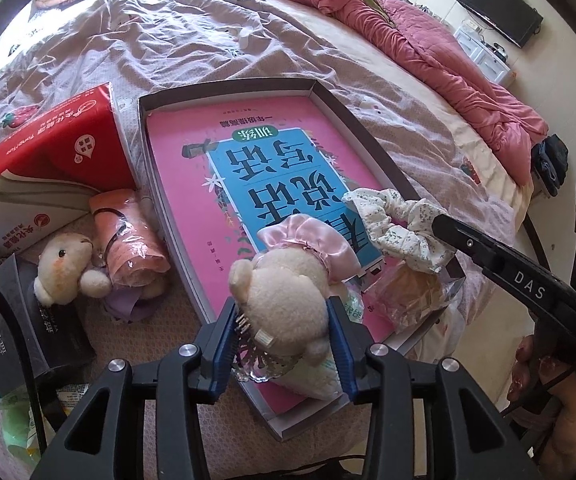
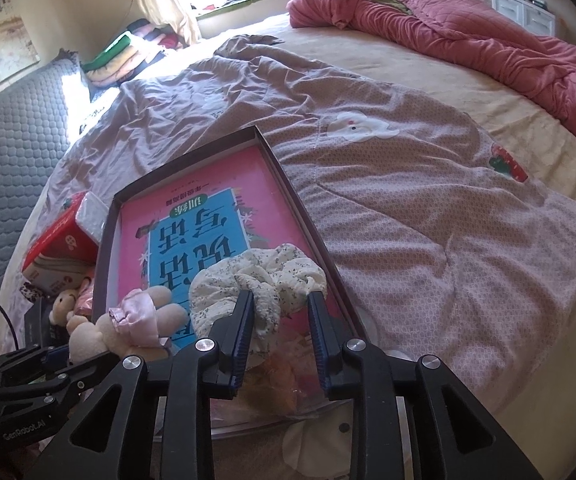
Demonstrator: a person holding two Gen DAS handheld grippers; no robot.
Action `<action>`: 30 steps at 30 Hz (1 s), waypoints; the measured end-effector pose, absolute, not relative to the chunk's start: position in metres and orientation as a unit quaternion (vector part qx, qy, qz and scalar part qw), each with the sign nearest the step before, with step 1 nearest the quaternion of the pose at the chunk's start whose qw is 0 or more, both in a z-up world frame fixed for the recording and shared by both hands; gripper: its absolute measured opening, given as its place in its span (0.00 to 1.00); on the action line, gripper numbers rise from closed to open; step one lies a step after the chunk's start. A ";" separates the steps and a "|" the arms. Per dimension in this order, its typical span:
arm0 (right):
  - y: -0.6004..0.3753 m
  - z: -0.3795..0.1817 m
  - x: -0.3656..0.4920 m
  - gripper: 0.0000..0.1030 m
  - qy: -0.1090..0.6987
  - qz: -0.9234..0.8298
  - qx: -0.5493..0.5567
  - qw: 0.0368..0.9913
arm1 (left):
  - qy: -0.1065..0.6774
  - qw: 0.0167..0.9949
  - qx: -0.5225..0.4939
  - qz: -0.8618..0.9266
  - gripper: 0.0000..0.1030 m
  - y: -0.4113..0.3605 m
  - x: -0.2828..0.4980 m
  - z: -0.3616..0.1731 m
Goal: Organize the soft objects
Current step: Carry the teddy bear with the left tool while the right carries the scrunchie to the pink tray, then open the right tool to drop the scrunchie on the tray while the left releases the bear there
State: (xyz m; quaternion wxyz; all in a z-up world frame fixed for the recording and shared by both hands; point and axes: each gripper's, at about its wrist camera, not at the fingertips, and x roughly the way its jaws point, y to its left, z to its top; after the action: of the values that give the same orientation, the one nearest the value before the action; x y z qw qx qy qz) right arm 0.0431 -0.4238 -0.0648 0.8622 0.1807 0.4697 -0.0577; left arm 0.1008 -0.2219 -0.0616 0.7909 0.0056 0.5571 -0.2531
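While both grippers hung over the near end of the shallow box (image 1: pixel 224 90), the work ran from the clutter on the left to the tray on the right. Farthest left lay a red tissue pack (image 1: pixel 44 140), and just beside it a second small plush bear (image 1: pixel 64 264) rested on the bedspread, touching a peach wrapped bundle (image 1: pixel 128 236), both outside the box. The left gripper (image 1: pixel 284 316) had its blue pads pressed into the sides of a cream plush bear in a pink satin bonnet (image 1: pixel 288 284), held above the pink book (image 1: pixel 192 184) lining the box. To its right, the right gripper (image 2: pixel 280 300) stood fairly wide, its fingers set around a bunched part of the floral scrunchie (image 2: pixel 256 276); whether it bore any grip I could not tell. To do this step well, I judged the bear should be lowered onto bare book, apart from the scrunchie, before the pads eased off.
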 end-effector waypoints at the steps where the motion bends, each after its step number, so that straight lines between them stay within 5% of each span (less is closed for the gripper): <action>1: -0.424 -0.064 0.043 0.28 0.469 -0.057 0.181 0.862 | 0.556 0.792 0.007 -0.253 0.42 -0.222 0.100 -0.061; 7: -0.426 -0.056 0.041 0.30 0.464 -0.061 0.179 0.865 | 0.552 0.794 0.001 -0.254 0.53 -0.219 0.098 -0.055; 25: -0.406 -0.024 0.034 0.41 0.436 -0.065 0.130 0.888 | 0.526 0.818 0.010 -0.233 0.66 -0.202 0.089 -0.027; 28: -0.403 -0.020 0.033 0.56 0.431 -0.063 0.123 0.891 | 0.520 0.823 0.016 -0.227 0.67 -0.199 0.088 -0.021; 30: -0.401 -0.018 0.033 0.56 0.428 -0.062 0.122 0.893 | 0.517 0.827 0.021 -0.221 0.68 -0.196 0.086 -0.017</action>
State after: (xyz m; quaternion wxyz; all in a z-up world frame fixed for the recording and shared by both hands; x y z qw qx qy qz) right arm 0.0326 -0.4011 -0.0179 0.8934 0.1219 0.4279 -0.0621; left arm 0.0864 -0.1964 -0.0173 0.8269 0.0208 0.5166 -0.2213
